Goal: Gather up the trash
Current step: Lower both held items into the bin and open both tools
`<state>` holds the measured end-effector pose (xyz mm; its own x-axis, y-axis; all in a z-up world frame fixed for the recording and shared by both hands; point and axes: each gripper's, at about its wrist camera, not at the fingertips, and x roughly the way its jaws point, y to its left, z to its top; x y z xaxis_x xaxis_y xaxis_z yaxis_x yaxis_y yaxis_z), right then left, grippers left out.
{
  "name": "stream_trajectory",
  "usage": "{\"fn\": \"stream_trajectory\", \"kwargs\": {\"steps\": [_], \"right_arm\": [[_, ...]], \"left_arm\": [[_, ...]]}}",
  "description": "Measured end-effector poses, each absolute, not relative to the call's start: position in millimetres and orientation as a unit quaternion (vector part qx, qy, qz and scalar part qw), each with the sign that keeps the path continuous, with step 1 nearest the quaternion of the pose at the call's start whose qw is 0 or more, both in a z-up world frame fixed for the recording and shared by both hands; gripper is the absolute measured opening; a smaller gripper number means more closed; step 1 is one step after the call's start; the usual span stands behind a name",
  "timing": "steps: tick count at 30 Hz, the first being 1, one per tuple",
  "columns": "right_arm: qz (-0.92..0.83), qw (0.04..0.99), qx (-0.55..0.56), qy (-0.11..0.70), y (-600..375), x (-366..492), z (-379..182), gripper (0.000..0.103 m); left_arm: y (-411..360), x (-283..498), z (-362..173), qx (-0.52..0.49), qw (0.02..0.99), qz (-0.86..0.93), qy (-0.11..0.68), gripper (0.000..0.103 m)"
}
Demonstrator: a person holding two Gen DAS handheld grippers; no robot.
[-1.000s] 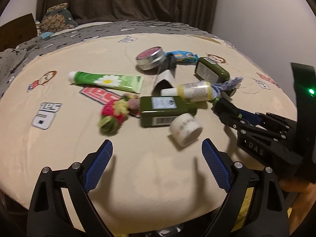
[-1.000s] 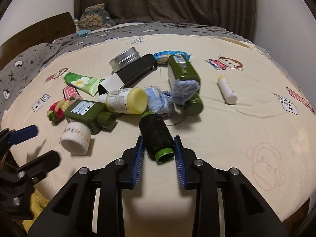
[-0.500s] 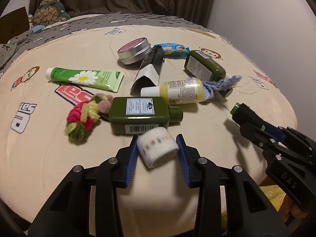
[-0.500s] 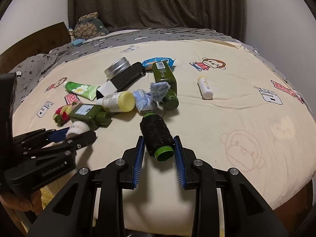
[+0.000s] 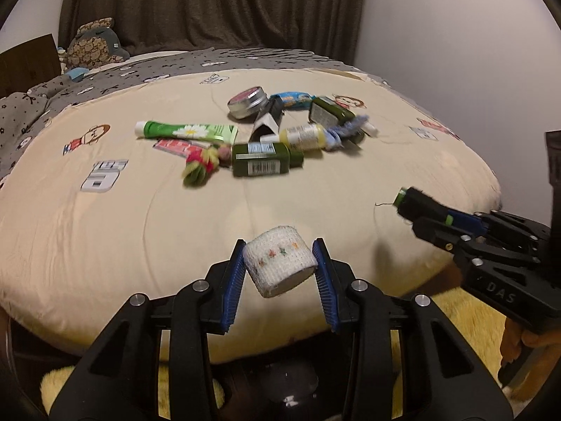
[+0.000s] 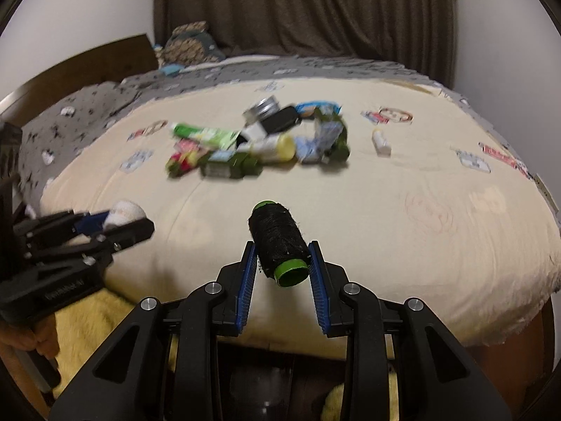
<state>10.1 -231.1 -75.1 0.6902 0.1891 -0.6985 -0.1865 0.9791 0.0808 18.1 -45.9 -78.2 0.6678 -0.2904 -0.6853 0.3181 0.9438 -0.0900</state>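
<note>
My left gripper is shut on a white bandage roll with small coloured stars, held above the near edge of the bed. My right gripper is shut on a black thread spool with green ends, also lifted near the bed's front edge. The right gripper shows at the right of the left wrist view. The left gripper shows at the left of the right wrist view. The remaining clutter lies in a pile mid-bed.
The pile holds a green daisy tube, dark green bottles, a yellow bottle, a round tin, a blue wrapper and a pompom toy. A white stick lies apart. Yellow fluffy rug lies below the bed.
Both grippers pulled back from the pile toward the bed's near edge and rose, carrying the bandage roll and the thread spool. A second ago the left gripper was open.
</note>
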Motion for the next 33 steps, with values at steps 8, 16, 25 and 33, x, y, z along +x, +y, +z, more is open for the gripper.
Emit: {"fn": "stream_trajectory", "kwargs": {"steps": [8, 16, 25, 33], "right_arm": [[0.118, 0.889, 0.005, 0.442, -226.1, -17.3, -114.7, 0.031], [0.128, 0.849, 0.021, 0.513, -217.4, -19.3, -167.5, 0.031], [0.141, 0.796, 0.024, 0.589, -199.7, -18.9, -220.1, 0.031], [0.136, 0.790, 0.032, 0.597, -201.5, -14.3, -223.8, 0.032]], "left_arm": [[-41.1, -12.6, -129.7, 0.026, 0.881, -0.177, 0.438, 0.037], [-41.8, -21.5, -187.5, 0.031, 0.842, -0.184, 0.506, 0.037], [-38.8, -16.1, -228.0, 0.019, 0.804, -0.189, 0.564, 0.037], [-48.3, -13.2, -242.3, 0.030, 0.789, -0.197, 0.581, 0.048]]}}
